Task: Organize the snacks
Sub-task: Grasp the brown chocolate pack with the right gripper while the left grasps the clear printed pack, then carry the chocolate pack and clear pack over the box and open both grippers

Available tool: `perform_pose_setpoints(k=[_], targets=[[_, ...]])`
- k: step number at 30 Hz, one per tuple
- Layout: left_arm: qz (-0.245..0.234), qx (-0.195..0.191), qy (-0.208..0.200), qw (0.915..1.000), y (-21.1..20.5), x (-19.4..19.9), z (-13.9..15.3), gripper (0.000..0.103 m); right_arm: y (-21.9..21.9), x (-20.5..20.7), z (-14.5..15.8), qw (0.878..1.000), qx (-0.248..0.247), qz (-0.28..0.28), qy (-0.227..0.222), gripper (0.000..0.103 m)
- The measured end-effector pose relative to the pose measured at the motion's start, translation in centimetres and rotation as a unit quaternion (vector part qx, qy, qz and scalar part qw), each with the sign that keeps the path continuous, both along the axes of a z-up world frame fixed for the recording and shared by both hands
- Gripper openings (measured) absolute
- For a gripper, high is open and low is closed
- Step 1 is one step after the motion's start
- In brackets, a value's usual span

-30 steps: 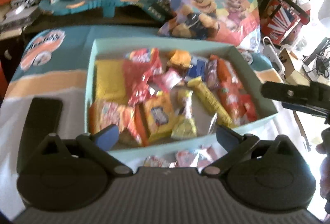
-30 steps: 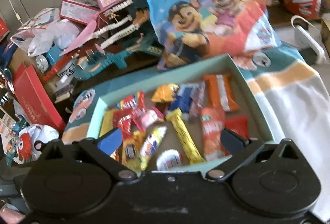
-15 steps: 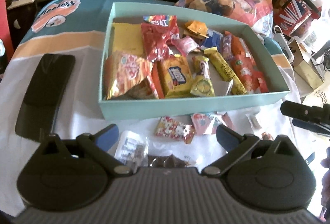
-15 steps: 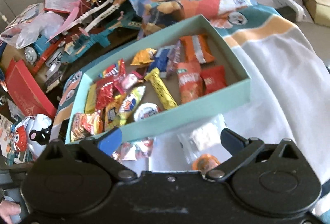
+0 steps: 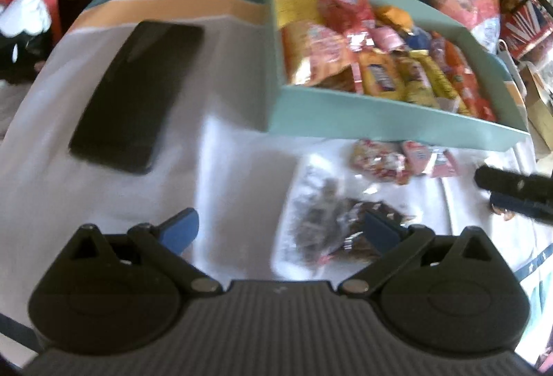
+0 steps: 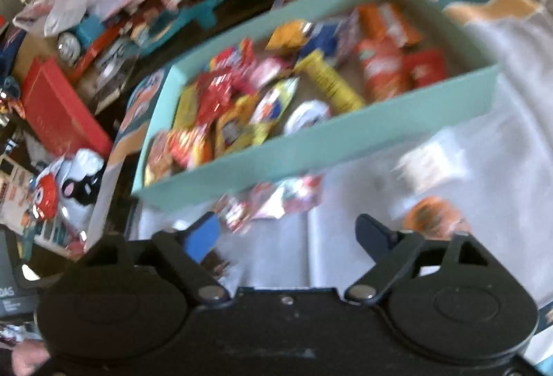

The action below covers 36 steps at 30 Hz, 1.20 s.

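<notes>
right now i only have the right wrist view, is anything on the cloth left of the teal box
Observer: Yes, a black phone lies flat on the cloth, left of the teal box and apart from it.
Operator: ok and whats under the left gripper
Observer: The left gripper is open over the cloth, and a clear packet of dark snacks lies by its right finger, not gripped.
</notes>
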<state>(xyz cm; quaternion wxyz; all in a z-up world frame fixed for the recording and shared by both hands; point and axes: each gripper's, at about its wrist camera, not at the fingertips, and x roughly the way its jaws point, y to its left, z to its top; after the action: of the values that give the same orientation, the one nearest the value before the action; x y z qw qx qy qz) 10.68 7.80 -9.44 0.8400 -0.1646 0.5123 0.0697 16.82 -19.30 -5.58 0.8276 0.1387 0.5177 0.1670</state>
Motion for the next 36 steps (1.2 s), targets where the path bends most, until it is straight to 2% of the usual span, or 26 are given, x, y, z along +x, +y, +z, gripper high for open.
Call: perform_pose_setpoints(k=[2, 5, 7, 9, 11, 12, 14, 15, 16, 19, 21, 23, 29, 30, 31, 32, 33, 36], targets=[[-0.008, -0.010, 0.000, 0.9999, 0.6, 0.1, -0.4, 0.103, 1.1, -0.3, -0.7, 1.000, 0.002, 0.011, 0.015, 0.078], [-0.032, -0.012, -0.007, 0.9994, 0.1, 0.5, -0.7, 0.103, 2.1, -0.4, -1.6, 0.999, -0.005, 0.016, 0.030, 0.077], [-0.065, -0.010, -0.014, 0.9977, -0.9, 0.8, -0.8, 0.103, 2.3, -0.3, -1.8, 0.999, -0.003, 0.011, 0.037, 0.078], [-0.102, -0.009, -0.023, 0.9945, -2.3, 0.9, -0.8, 0.097, 2.3, -0.2, -2.0, 0.999, 0.001, 0.006, 0.042, 0.078], [-0.126, 0.003, -0.037, 0.9913, -3.7, 0.4, -0.5, 0.080, 2.2, -0.3, -2.2, 0.999, 0.003, 0.006, 0.044, 0.076], [-0.136, 0.002, -0.041, 0.9898, -4.2, 0.2, -0.4, 0.078, 2.2, -0.3, -2.4, 0.999, 0.004, 0.007, 0.046, 0.075], [-0.144, -0.040, -0.045, 0.9878, -4.5, -0.3, -0.4, 0.049, 2.1, -0.3, -2.7, 0.999, 0.005, 0.007, 0.047, 0.064], [-0.147, -0.062, -0.041, 0.9863, -4.6, -0.4, -0.4, 0.042, 2.0, -0.4, -2.8, 0.999, 0.005, 0.008, 0.048, 0.062], [-0.150, -0.074, -0.040, 0.9852, -4.9, -0.7, -0.6, 0.042, 1.9, -0.5, -2.8, 0.999, 0.004, 0.008, 0.044, 0.062], [-0.162, -0.053, -0.046, 0.9844, -6.0, -1.5, -0.5, 0.042, 1.3, -0.9, -2.7, 0.999, -0.004, 0.005, 0.034, 0.051], [-0.161, -0.064, -0.042, 0.9839, -5.7, -1.6, -0.5, 0.046, 0.8, -1.0, -2.8, 0.999, 0.001, 0.001, 0.035, 0.047], [-0.167, -0.066, -0.038, 0.9831, -5.6, -1.6, -0.5, 0.054, 0.5, -1.0, -2.9, 0.999, 0.008, -0.002, 0.037, 0.047], [-0.215, -0.022, -0.034, 0.9757, -7.3, -1.5, -0.5, 0.082, -0.1, -1.3, -2.9, 0.999, 0.021, -0.010, 0.036, 0.047], [-0.221, -0.010, -0.035, 0.9747, -8.0, -1.5, -0.5, 0.082, -0.3, -1.4, -3.0, 0.999, 0.026, -0.013, 0.037, 0.047], [-0.228, 0.004, -0.037, 0.9729, -8.6, -1.6, -0.5, 0.072, -0.6, -1.5, -3.0, 0.999, 0.031, -0.015, 0.037, 0.047], [-0.235, 0.017, -0.040, 0.9711, -9.2, -1.8, -0.4, 0.057, -0.7, -1.5, -3.0, 0.999, 0.034, -0.015, 0.038, 0.047], [-0.239, 0.025, -0.041, 0.9699, -9.6, -1.9, -0.3, 0.053, -0.9, -1.6, -3.0, 0.999, 0.033, -0.017, 0.037, 0.047], [-0.232, 0.008, -0.039, 0.9718, -9.7, -2.4, -0.1, 0.050, -1.2, -1.7, -2.9, 0.998, 0.032, -0.026, 0.037, 0.048]])
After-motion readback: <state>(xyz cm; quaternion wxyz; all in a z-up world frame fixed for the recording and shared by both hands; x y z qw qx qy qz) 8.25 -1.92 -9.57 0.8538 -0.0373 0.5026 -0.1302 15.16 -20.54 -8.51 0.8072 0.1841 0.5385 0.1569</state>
